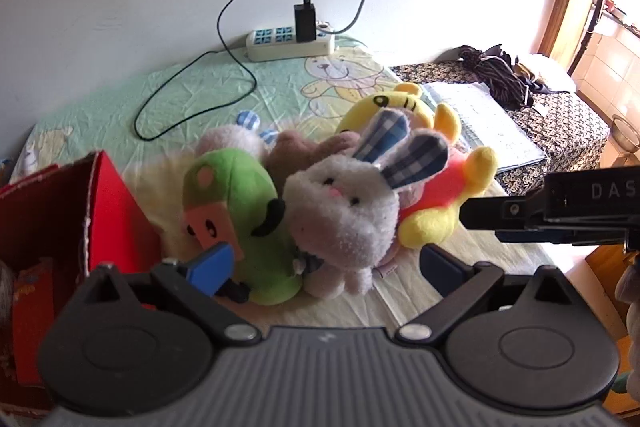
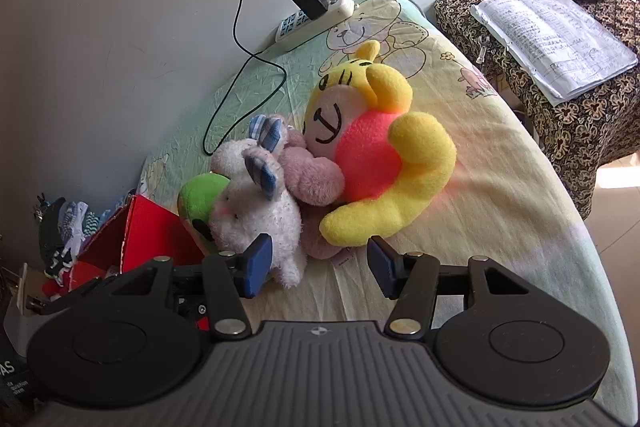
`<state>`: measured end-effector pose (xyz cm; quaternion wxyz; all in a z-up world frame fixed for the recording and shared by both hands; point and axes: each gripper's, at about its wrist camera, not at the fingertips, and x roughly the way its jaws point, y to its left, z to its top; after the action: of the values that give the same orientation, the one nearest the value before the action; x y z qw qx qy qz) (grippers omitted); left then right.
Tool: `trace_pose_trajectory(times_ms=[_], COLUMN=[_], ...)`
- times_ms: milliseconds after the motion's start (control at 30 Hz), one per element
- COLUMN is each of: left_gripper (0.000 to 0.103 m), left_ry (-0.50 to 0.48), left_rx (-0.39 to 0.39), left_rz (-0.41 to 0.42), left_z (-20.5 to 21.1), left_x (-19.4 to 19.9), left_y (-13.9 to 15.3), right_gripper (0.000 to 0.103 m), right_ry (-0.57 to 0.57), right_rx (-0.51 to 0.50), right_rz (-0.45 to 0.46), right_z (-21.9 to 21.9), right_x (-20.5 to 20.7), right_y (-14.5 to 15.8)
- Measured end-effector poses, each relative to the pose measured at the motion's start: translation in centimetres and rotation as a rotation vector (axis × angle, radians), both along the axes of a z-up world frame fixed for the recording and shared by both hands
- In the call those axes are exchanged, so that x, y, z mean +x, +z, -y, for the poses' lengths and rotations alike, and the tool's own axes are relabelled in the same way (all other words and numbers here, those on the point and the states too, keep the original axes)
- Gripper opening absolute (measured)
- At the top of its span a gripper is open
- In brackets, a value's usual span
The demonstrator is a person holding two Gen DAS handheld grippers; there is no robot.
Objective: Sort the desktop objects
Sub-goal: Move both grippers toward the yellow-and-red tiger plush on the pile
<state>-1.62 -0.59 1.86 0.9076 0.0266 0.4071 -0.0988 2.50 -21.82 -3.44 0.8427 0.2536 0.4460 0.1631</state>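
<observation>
Left tool (image 1: 325, 265) spread wide, blue pads bracketing but not pinching the fluffy white plush rabbit with blue checked ears (image 1: 344, 211); nothing held. Right tool (image 2: 320, 265) likewise released, gaping just short of the same rabbit (image 2: 256, 215) and the yellow plush tiger with a pink-red belly (image 2: 380, 151).

All heaped together on the cartoon-print sheeted tabletop (image 2: 500, 195), pressed against a green plush with a watermelon-slice face (image 1: 236, 219) and a dusty-pink plush (image 2: 316, 175) underneath. Open red cardboard box (image 1: 60, 211) just left of the pile, probably the destination.

Likely light, soft, squashy, unbreakable. Best pinched deep across head or torso; ears and limbs flop and may slip. Neighbours liable to drag along.
</observation>
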Motion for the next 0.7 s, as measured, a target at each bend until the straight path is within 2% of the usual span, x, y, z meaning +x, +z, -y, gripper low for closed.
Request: trace_pose_trajectory(times_ms=[100,167,233,333,400,467,700], left_gripper=[0.099,0.099,0.099,0.099,0.099,0.099,0.099], left_ry=[-0.067,-0.147,-0.239,-0.353,-0.401,-0.414,-0.323], left_rx=[-0.057,-0.106,-0.148,-0.167,-0.158,-0.145,-0.191], left_rz=[0.023,0.025,0.007,-0.036,-0.069,-0.089,-0.156], left_z=[0.5,1.3,2.6,5.1,6.7,7.8,6.9], left_x=[0.2,-0.1,-0.3,-0.2,0.3,1.3,5.1], left_y=[0.7,0.9,0.8,-0.4,-1.3,-2.2,-4.1], right_gripper=[0.056,0.056,0.056,0.057,0.058,0.059,0.062], right_ry=[-0.065,-0.119,-0.193,-0.275,-0.268,-0.216,-0.01], right_rx=[0.019,0.025,0.028,0.044,0.05,0.049,0.091], right_rz=[-0.001,0.019,0.044,0.069,0.057,0.05,0.04], right_z=[1.2,2.4,4.0,6.1,7.1,7.1,6.4], right_x=[0.7,1.1,1.6,2.8,4.4,6.4,11.3], right_y=[0.0,0.1,0.3,0.0,-0.7,-1.6,-3.6])
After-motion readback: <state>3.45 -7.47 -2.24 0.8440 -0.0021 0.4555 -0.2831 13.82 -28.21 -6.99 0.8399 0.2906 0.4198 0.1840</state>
